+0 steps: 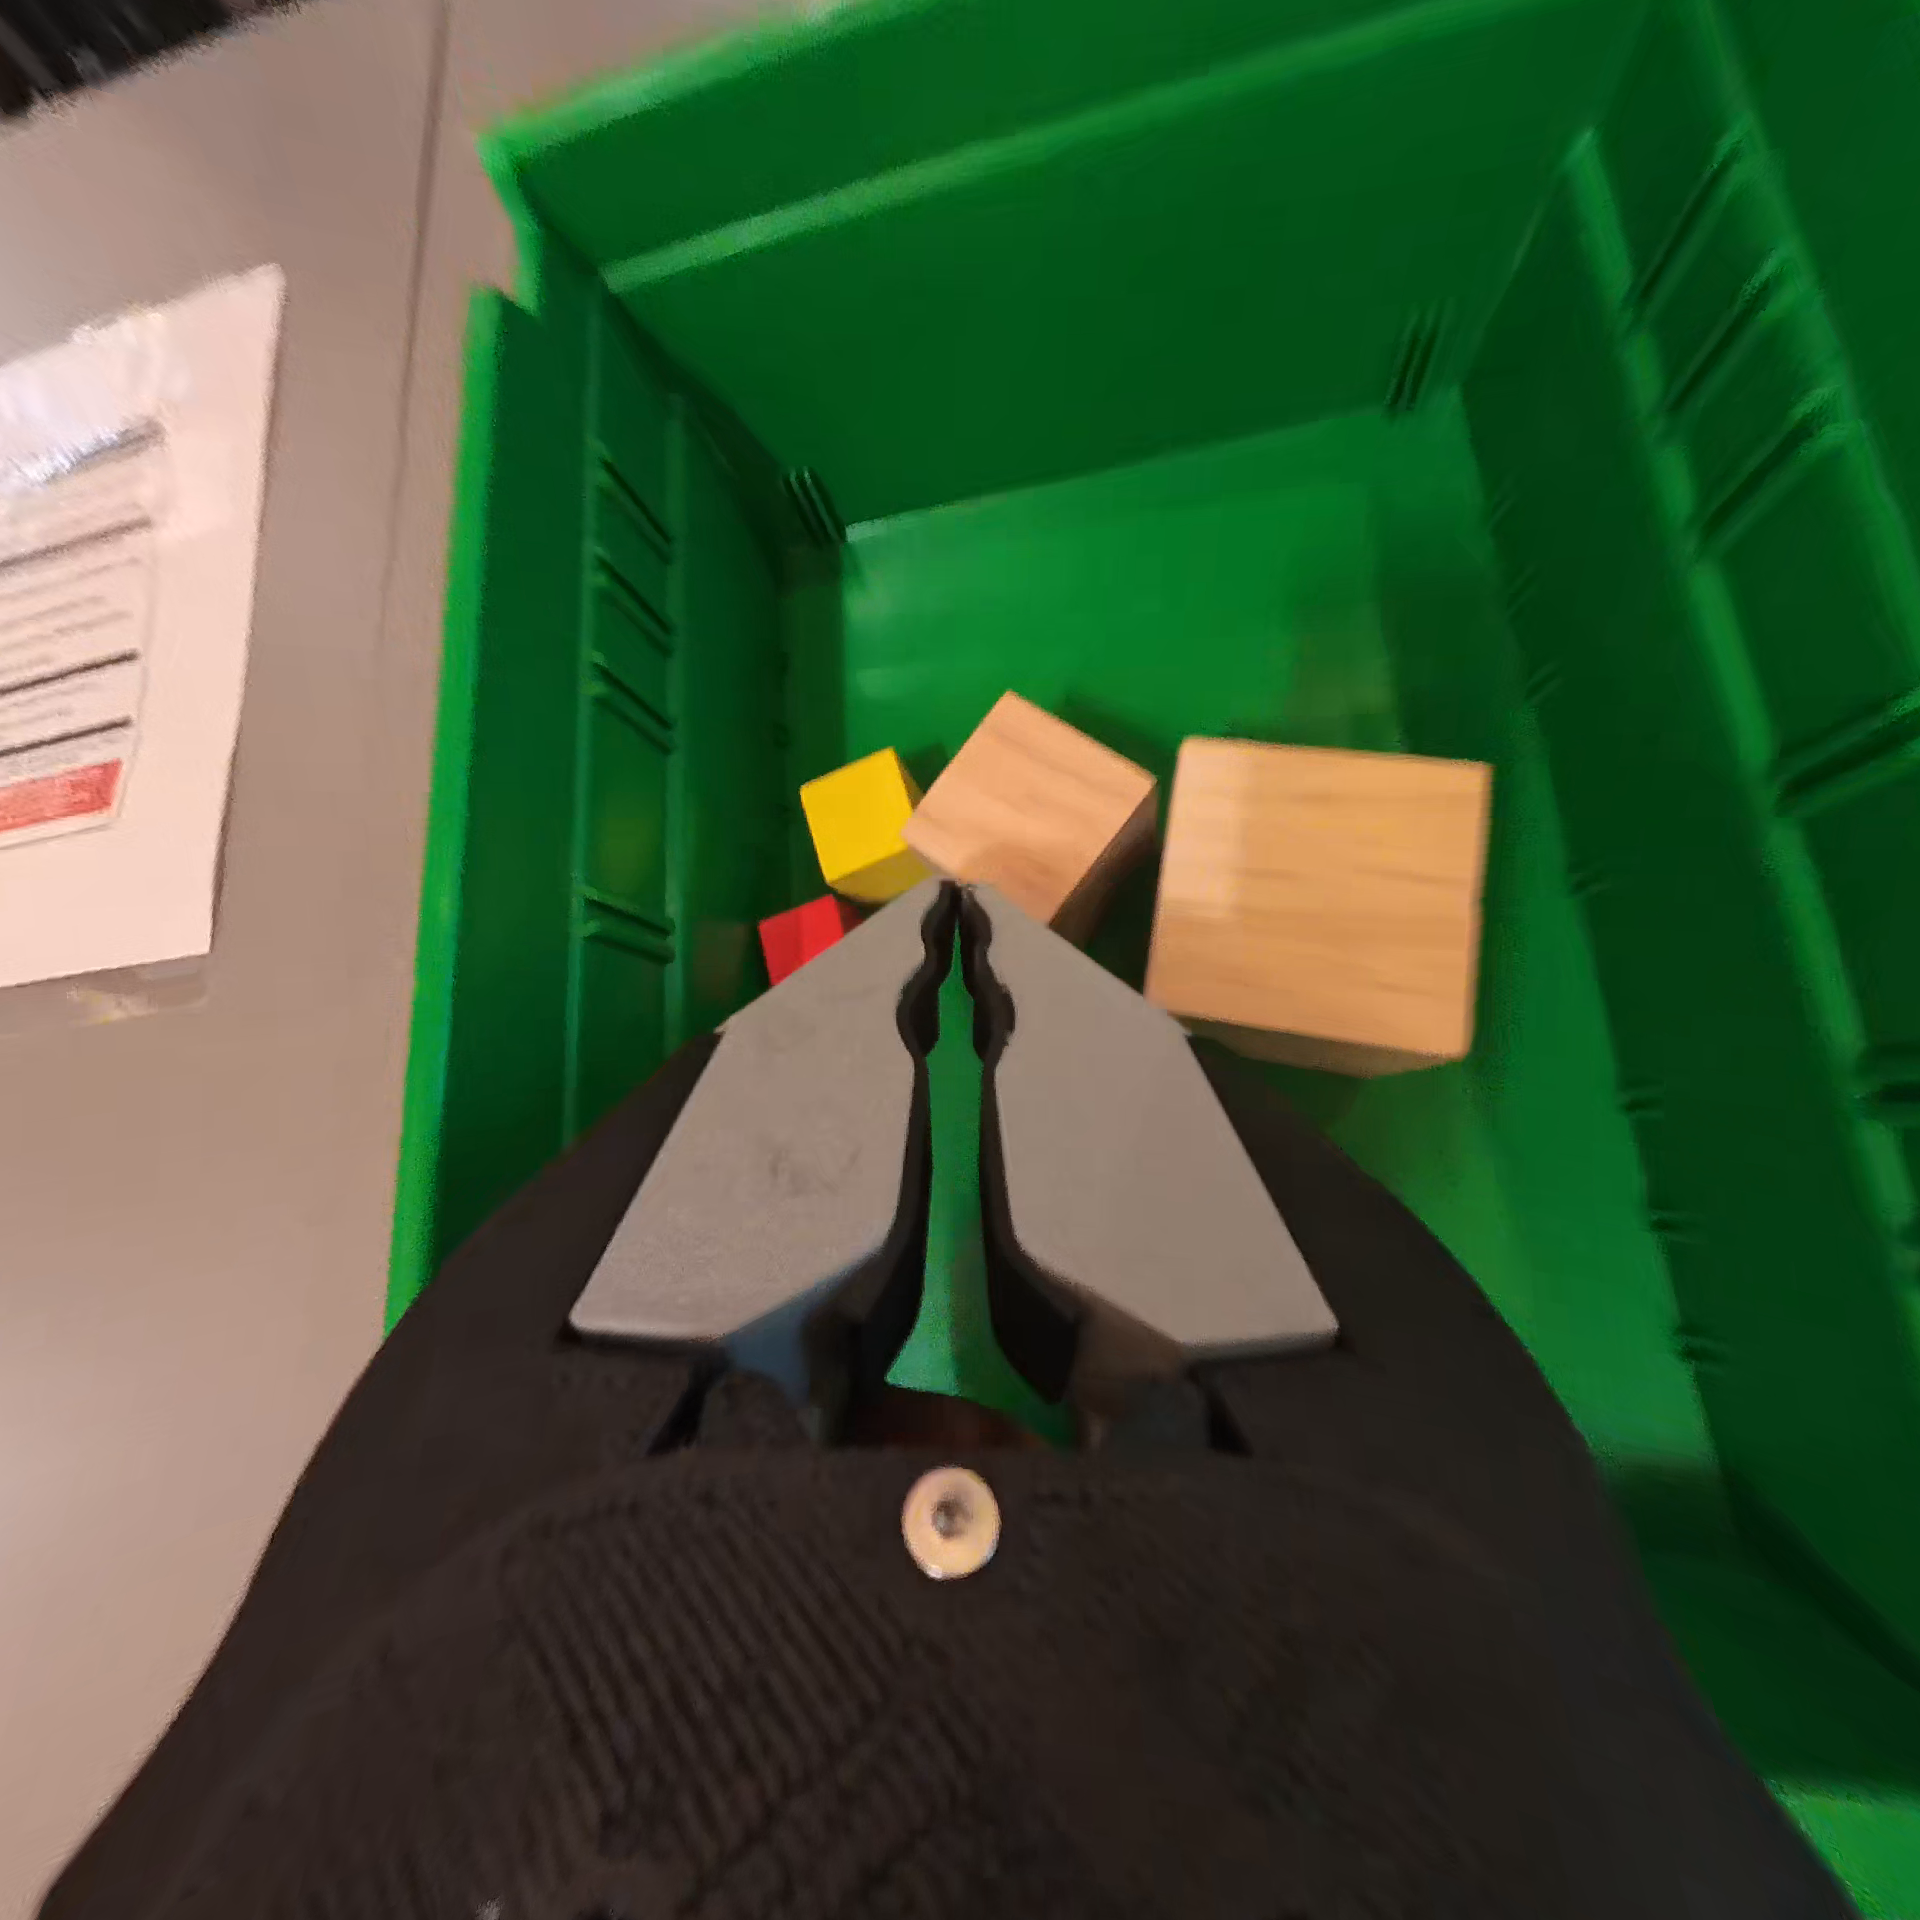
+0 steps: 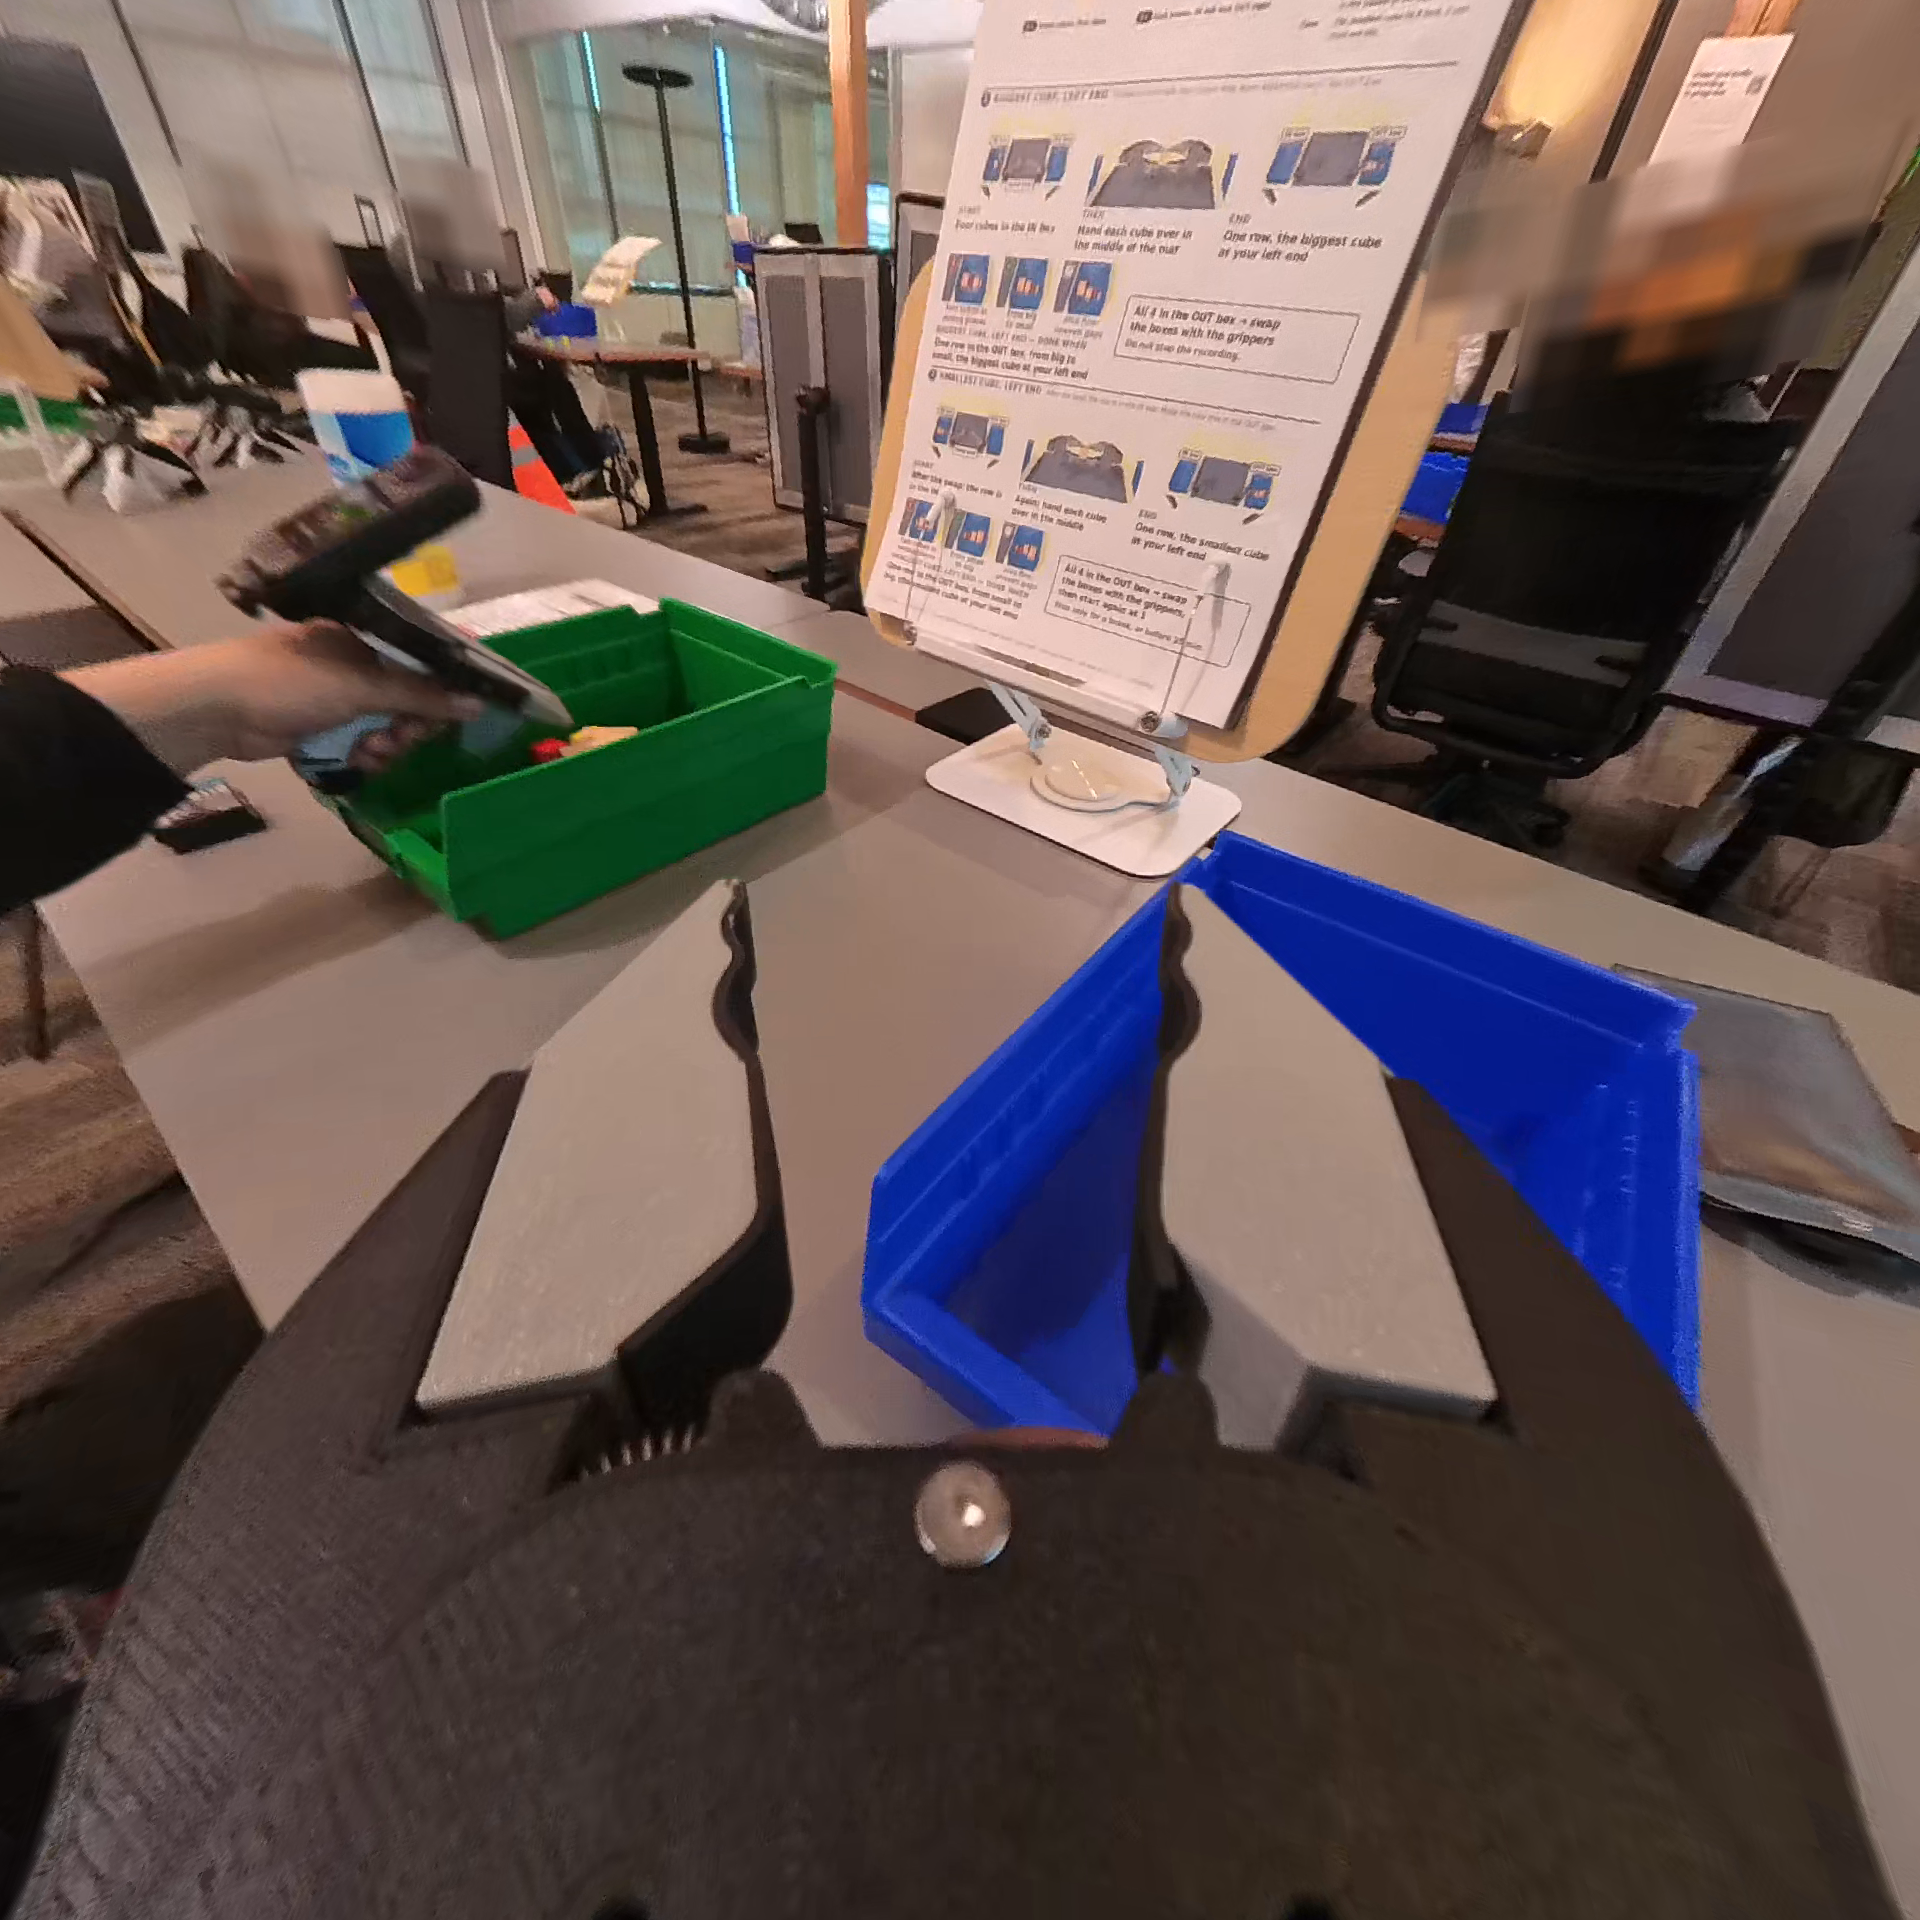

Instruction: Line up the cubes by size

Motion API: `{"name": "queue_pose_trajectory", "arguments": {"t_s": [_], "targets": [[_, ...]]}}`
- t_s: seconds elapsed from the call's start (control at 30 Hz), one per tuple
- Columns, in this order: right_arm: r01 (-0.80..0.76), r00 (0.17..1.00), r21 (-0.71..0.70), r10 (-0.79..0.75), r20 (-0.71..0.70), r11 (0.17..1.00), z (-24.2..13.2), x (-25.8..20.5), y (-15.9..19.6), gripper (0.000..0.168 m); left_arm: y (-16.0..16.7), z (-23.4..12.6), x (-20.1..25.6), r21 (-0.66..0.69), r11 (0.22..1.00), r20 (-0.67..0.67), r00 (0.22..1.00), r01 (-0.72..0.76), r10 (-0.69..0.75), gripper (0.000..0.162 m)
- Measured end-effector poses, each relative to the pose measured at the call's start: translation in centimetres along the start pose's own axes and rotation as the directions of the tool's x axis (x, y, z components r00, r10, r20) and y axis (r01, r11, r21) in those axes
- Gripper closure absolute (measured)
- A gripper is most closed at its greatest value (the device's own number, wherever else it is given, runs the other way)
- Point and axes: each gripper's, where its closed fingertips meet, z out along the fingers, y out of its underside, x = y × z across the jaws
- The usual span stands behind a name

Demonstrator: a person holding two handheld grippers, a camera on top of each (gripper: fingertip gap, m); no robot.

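In the left wrist view my left gripper (image 1: 956,894) is shut and empty, tips down inside the green bin (image 1: 1039,312), just in front of a medium wooden cube (image 1: 1023,805). A large wooden cube (image 1: 1320,894) lies to its right, a small yellow cube (image 1: 857,821) to its left, and a smaller red cube (image 1: 795,935) is partly hidden behind my left finger. In the right wrist view my right gripper (image 2: 956,904) is open and empty above the grey table, beside the blue bin (image 2: 1455,1039). The left gripper (image 2: 416,613) shows there, held by a hand over the green bin (image 2: 644,821).
An instruction sheet on a stand (image 2: 1143,343) sits behind the bins. A grey pouch (image 2: 1808,1122) lies right of the blue bin. A small dark object (image 2: 208,821) lies left of the green bin. A paper sheet (image 1: 114,623) lies on the table beside the green bin.
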Motion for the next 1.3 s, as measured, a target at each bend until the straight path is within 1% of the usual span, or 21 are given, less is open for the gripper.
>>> {"name": "queue_pose_trajectory", "arguments": {"t_s": [0.07, 0.1, 0.13, 0.23, 0.3, 0.37, 0.6, 0.73, 0.83, 0.9, 1.0, 1.07, 1.2, 1.3], "targets": [[0.032, 0.999, -0.004, -0.032, -0.014, 0.999, 0.2, -0.1, 0.1, 0.092, -1.7, -2.0, 0.8, 0.106, 0.994, -0.031, 0.999, 0.035, -0.032, 0.162], [0.039, 0.999, -0.012, -0.039, -0.012, 0.999, 0.3, -0.2, 0.3, 0.092, -2.4, -3.2, 1.3, 0.16, 0.986, -0.053, 0.998, 0.05, -0.042, 0.159], [0.039, 0.999, -0.021, -0.039, -0.009, 0.999, 0.4, -0.3, 0.4, 0.092, -3.0, -4.5, 1.9, 0.215, 0.975, -0.08, 0.996, 0.062, -0.045, 0.154], [0.01, 1.0, -0.044, -0.01, -0.001, 0.999, 0.8, -0.4, 0.9, 0.095, -4.0, -8.4, 4.0, 0.347, 0.933, -0.172, 0.984, 0.096, -0.037, 0.152], [-0.01, 1.0, -0.053, 0.012, 0.025, 0.999, 0.9, -0.8, 1.1, 0.097, -3.8, -10.3, 5.3, 0.387, 0.915, -0.221, 0.975, 0.113, -0.027, 0.148], [-0.015, 0.999, -0.055, 0.017, 0.034, 0.998, 1.0, -1.1, 1.1, 0.098, -3.4, -11.8, 6.5, 0.422, 0.898, -0.254, 0.967, 0.124, -0.014, 0.148], [0.011, 0.999, -0.05, -0.009, 0.034, 0.999, 1.1, -1.8, 0.9, 0.101, -1.8, -14.9, 8.6, 0.496, 0.856, -0.3, 0.954, 0.148, 0.008, 0.148], [0.018, 0.999, -0.048, -0.016, 0.037, 0.999, 1.3, -2.1, 0.9, 0.103, -1.4, -16.4, 9.1, 0.54, 0.817, -0.341, 0.94, 0.203, -0.009, 0.149], [0.024, 0.999, -0.041, -0.022, 0.046, 0.999, 1.4, -2.3, 0.7, 0.108, -1.4, -16.9, 9.3, 0.545, 0.819, -0.333, 0.943, 0.181, 0.013, 0.148], [0.028, 0.998, -0.034, -0.026, 0.055, 0.999, 1.4, -2.6, 0.5, 0.112, -1.5, -17.4, 9.3, 0.57, 0.803, -0.319, 0.948, 0.175, 0.02, 0.148], [0.031, 0.998, -0.012, -0.03, 0.058, 0.999, 1.2, -2.9, 0.1, 0.114, -1.2, -17.8, 9.6, 0.577, 0.802, -0.319, 0.947, 0.157, 0.044, 0.148], [0.038, 0.997, -0.002, -0.037, 0.062, 0.999, 1.0, -3.1, -0.2, 0.117, -1.0, -17.6, 9.4, 0.577, 0.804, -0.299, 0.953, 0.141, 0.048, 0.148], [0.028, 0.997, 0.018, -0.03, 0.066, 0.999, 0.7, -3.2, -0.5, 0.118, -0.3, -16.7, 10.0, 0.548, 0.827, -0.314, 0.947, 0.128, 0.061, 0.148], [0.029, 0.997, 0.02, -0.03, 0.067, 0.999, 0.7, -3.2, -0.6, 0.118, 0.3, -15.4, 9.9, 0.536, 0.843, -0.233, 0.967, 0.043, 0.098, 0.147]]}}
